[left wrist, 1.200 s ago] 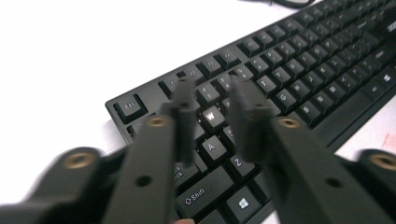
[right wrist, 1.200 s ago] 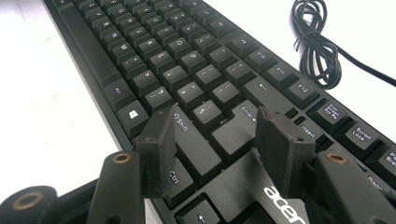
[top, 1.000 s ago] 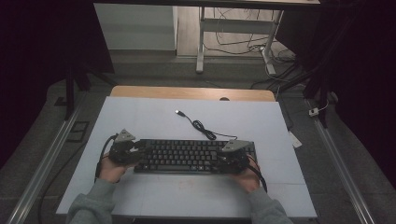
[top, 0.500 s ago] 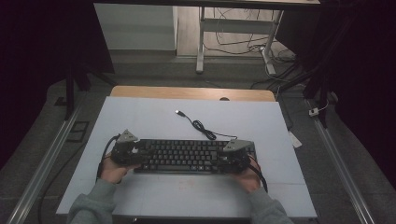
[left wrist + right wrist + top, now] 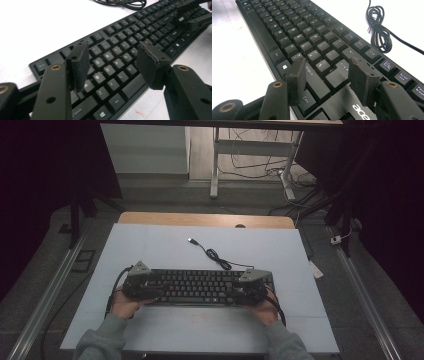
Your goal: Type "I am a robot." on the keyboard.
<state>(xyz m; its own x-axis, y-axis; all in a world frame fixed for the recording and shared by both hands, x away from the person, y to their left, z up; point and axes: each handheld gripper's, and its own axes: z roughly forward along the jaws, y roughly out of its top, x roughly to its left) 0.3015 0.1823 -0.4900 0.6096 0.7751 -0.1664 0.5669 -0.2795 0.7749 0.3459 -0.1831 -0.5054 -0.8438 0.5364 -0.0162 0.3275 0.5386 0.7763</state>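
Left gripper view has the left tongs (image 5: 112,62) hovering over the keyboard (image 5: 120,62) near its left end, jaws just widened and apart, with keys under the gap but nothing pinched. Right tongs (image 5: 325,75) sit likewise over the Enter and Shift keys at the opposite end, jaws apart and gripping nothing. One pair at each end suits a balanced two-handed lift or shift of so long a thing. High view puts the keyboard flat on the counter (image 5: 165,245) near the person, its cable (image 5: 215,255) coiled loosely behind, clear of both hands.
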